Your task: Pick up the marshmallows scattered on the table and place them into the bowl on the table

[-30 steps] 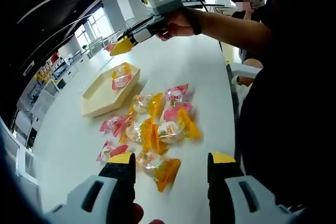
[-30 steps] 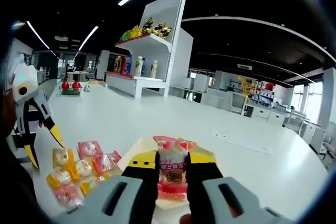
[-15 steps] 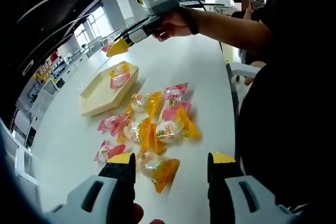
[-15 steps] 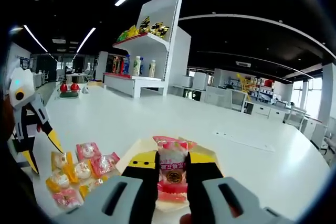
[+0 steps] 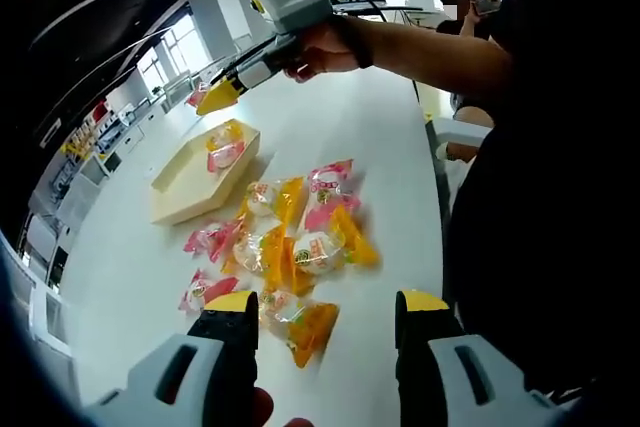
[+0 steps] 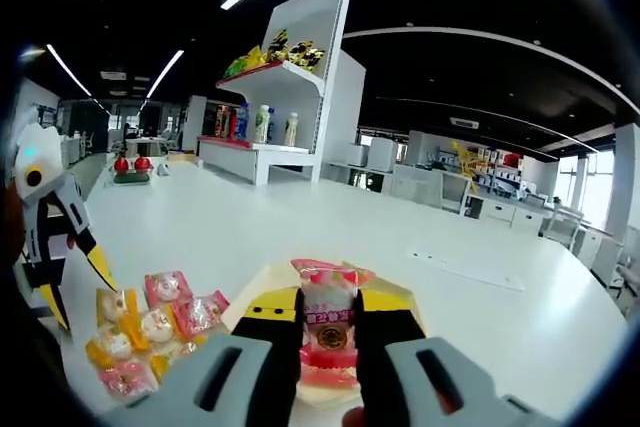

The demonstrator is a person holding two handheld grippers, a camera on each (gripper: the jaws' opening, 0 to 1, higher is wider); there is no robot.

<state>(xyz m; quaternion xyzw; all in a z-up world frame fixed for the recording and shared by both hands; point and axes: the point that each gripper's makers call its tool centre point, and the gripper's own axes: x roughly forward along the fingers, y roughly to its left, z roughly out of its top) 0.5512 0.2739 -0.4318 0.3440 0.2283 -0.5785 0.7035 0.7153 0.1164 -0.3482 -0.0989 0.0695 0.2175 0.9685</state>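
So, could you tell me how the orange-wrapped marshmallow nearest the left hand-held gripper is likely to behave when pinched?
The orange-wrapped marshmallow looks soft: a puffy white lump in crinkled film, so it would probably squash rather than resist. It seems light for its size. The glossy wrapper may slip, and the loose twisted ends look floppy, so the open left hand-held gripper should probably close on the middle.

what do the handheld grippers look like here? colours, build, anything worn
Both match: light grey moulded bodies, black jaws with yellow tips. The right gripper has a tapered black-and-yellow nose; the left gripper reads white-grey with black. The hand wears a dark wrist strap.
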